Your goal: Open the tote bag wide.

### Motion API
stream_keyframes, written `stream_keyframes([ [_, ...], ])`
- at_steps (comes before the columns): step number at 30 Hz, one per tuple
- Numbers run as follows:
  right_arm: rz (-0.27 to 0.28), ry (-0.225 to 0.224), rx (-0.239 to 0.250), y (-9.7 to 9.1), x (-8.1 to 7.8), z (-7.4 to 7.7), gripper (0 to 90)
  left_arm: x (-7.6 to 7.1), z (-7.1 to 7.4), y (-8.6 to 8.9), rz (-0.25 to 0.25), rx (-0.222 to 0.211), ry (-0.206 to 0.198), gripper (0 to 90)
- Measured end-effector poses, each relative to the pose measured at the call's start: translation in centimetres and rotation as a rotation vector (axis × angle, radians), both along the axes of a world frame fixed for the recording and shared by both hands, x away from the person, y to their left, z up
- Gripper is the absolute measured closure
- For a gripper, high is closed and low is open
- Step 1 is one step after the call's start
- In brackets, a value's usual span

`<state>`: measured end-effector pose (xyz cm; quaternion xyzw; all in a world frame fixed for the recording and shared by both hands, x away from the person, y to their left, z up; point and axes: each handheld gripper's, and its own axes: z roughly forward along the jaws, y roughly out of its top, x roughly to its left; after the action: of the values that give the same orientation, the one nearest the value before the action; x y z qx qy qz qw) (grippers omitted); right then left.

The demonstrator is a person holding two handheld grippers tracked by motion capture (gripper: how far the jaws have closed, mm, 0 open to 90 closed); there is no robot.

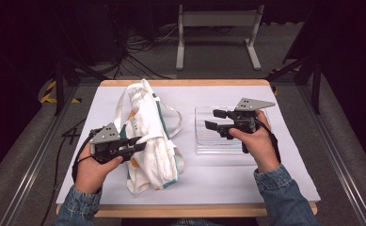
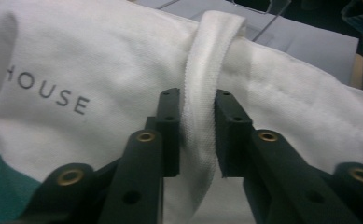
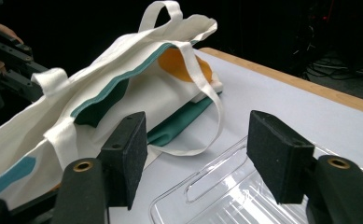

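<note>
Soft, light, floppy tote (image 1: 150, 136), best lifted by its strap (image 2: 202, 107), already pinched in left gripper (image 2: 197, 135); right gripper (image 3: 195, 156) gaping, empty.

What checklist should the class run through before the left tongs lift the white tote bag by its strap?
1. Left tongs closed on the strap: ok, pads press the webbing from both sides.
2. Strap flat, not twisted, in the grip: cannot tell.
3. Right tongs open and free: ok, nothing between the pads.
4. Clear tray apart from the tote bag: ok, bare table between them.
5. Second strap loose: ok, it lies slack on the table.
</note>
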<state>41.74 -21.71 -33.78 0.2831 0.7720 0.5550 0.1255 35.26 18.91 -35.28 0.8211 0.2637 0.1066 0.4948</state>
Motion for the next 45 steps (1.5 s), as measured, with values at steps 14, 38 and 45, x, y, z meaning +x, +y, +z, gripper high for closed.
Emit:
stream_keyframes([
  [14,0.107,-0.033,-0.096,1.8,-0.9,0.0,38.9,-0.4,0.8,0.5,0.015,-0.046,0.018,80.2],
  [38,0.35,0.02,-0.19,8.0,-2.7,-3.0,55.7,-0.5,0.8,0.7,0.017,-0.079,0.028,79.2],
  [45,0.38,0.015,-0.196,8.8,-2.6,-4.2,73.5,-0.5,0.8,0.7,0.009,-0.078,0.03,79.1],
])
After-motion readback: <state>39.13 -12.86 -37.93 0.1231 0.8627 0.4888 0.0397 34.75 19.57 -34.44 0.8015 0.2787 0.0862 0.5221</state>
